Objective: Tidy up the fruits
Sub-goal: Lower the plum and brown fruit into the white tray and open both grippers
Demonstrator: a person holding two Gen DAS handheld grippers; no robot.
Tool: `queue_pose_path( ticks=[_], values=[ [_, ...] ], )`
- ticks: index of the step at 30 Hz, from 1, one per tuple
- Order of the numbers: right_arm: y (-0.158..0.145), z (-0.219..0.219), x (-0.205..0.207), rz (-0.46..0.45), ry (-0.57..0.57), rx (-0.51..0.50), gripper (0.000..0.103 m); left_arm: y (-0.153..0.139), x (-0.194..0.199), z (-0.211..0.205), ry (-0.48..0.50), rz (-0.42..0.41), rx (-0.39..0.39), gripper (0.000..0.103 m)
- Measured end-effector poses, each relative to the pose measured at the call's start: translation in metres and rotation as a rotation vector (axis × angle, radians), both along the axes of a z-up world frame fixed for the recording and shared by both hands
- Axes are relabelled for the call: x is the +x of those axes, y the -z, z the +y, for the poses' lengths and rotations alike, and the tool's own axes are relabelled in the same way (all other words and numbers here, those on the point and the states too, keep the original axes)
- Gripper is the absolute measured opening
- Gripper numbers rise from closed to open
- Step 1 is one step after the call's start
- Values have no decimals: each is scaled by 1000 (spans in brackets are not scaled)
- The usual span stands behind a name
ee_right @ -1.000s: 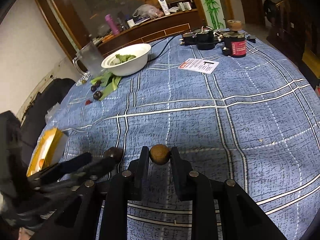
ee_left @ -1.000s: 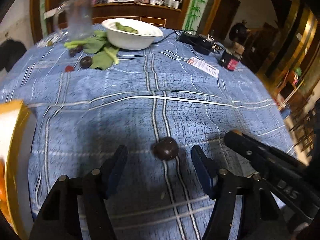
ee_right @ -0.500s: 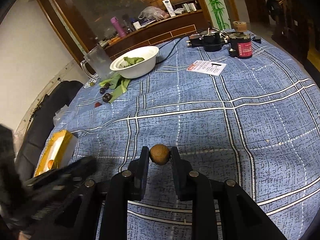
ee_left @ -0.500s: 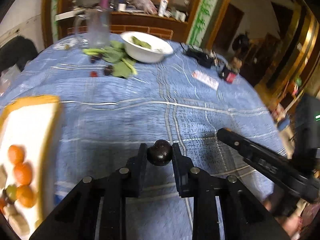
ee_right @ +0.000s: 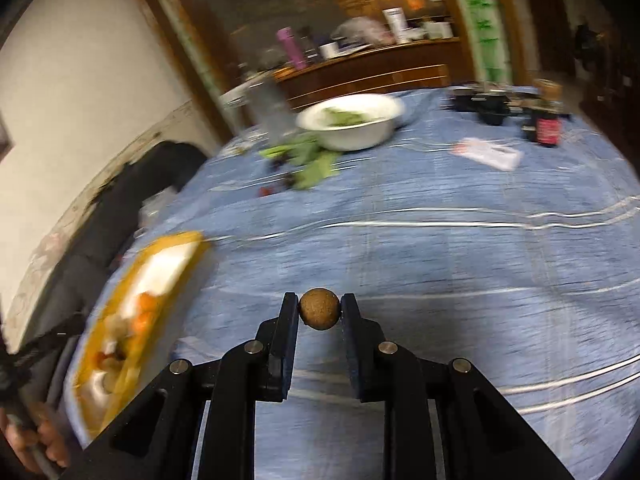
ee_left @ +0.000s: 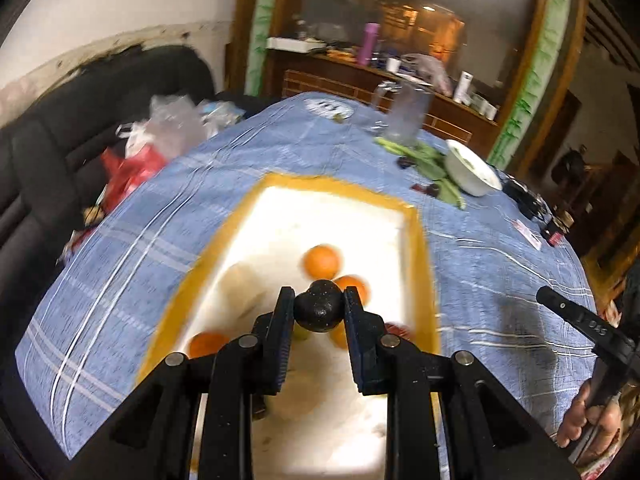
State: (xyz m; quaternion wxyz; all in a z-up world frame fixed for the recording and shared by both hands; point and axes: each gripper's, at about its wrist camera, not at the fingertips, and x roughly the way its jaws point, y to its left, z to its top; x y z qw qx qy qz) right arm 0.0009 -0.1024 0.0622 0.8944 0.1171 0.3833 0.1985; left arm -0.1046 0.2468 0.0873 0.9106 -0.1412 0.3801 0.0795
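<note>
Left tongs: the left gripper (ee_left: 319, 312) is pinching a dark round fruit (ee_left: 319, 307) between its pads; a second ago its jaws stood spread on either side of that fruit as it lay on the cloth
Left tongs, place: now over the yellow-rimmed tray (ee_left: 423, 264), where a second ago only the tray's edge showed at the far left of this view; the fruit is off the table and in the air above the tray's white floor
Right tongs: the right gripper (ee_right: 319, 312) is pinching a small tan round fruit (ee_right: 319, 309), as it was a second ago
Right tongs, place: above the blue checked tablecloth (ee_right: 460, 256), with the tray well off to its left (ee_right: 188, 240); its view has swung a little toward the tray
In the tray: several oranges (ee_left: 322, 261) and some smaller pieces too blurred to name
Farther out: a white bowl (ee_right: 352, 132) of greens, loose leaves and a few small dark fruits (ee_right: 276, 164) beside it
Meaning for the task: the pick-up of the dark fruit looks done and its carry nearly so; letting it go into the tray seems the next step
Still to come: the tan fruit has yet to cross to the tray, and the small fruits near the bowl look unsorted
</note>
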Motion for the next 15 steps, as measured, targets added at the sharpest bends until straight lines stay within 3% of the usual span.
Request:
queue_pose_path(
  ticks=[7,13,14,15],
  values=[
    [-19,115,-14,46,-272,34,24,21,-24,1,49,44,-73,24],
    [-4,182,-6,77,-323,-90,24,32,-31,-5,57,57,-67,26],
    [0,189,-5,77,-310,-126,25,33,-32,-4,54,58,-71,34],
    [3,191,-4,80,-304,-137,32,33,-35,-2,51,53,-75,47]
  ],
)
